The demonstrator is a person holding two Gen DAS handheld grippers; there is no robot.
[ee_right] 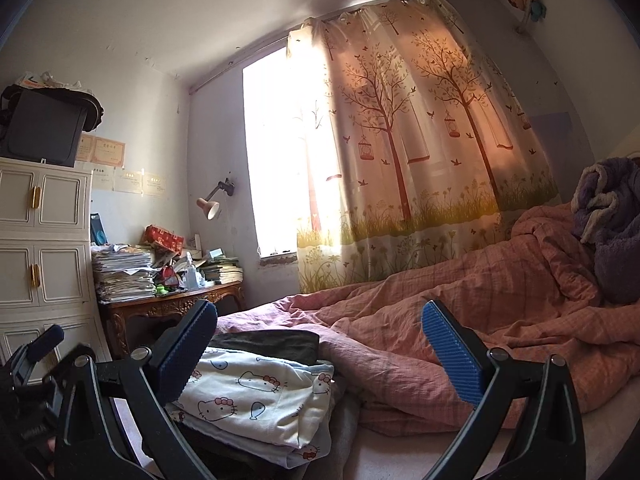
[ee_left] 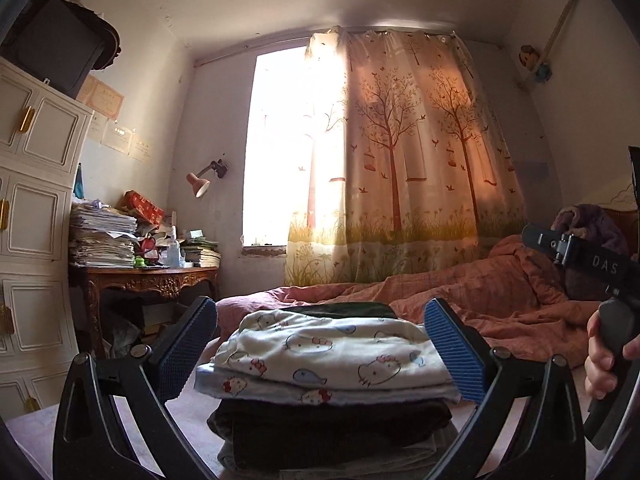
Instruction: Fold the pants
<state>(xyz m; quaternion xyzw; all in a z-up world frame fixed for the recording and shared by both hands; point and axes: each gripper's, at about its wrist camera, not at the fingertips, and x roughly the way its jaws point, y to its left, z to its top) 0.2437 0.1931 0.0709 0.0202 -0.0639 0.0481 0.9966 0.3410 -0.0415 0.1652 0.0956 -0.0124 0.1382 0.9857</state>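
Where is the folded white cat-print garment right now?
The folded white cat-print garment tops a stack of folded dark clothes on the bed, between the left tongs' open jaws, beside the rumpled orange quilt.

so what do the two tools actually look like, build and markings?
Both are alike: black plastic linkage arms with silver pivot screws, each ending in two fingers faced with blue ribbed pads. The left tool and the right tool match in their own views. In the left view the right tool's black body carries white letters "DAS", a metal clamp, and a black handle gripped by a hand.
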